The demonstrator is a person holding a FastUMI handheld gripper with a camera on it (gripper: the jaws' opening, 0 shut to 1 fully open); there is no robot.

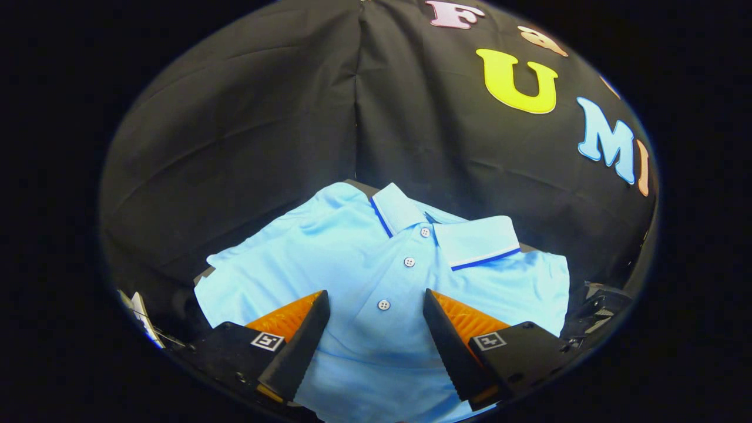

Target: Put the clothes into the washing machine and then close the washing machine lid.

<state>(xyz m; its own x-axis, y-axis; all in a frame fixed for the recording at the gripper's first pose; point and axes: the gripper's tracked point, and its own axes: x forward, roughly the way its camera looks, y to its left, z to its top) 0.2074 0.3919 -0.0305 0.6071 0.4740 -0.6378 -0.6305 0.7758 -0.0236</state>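
Observation:
A light blue polo shirt (352, 264) lies spread flat below me, its white collar with a dark blue stripe pointing away from the fingers. Three white buttons run down its placket, and the lowest one sits in the gap between my fingers. My gripper (376, 301) hovers over the shirt's chest with its fingers wide apart and nothing between them. I cannot tell whether the fingertips touch the cloth.
The black cloth wall rises just behind the shirt. A white object (141, 317) pokes out beside the left finger, and dark hardware (599, 305) sits beside the right one, past the shirt's sleeve.

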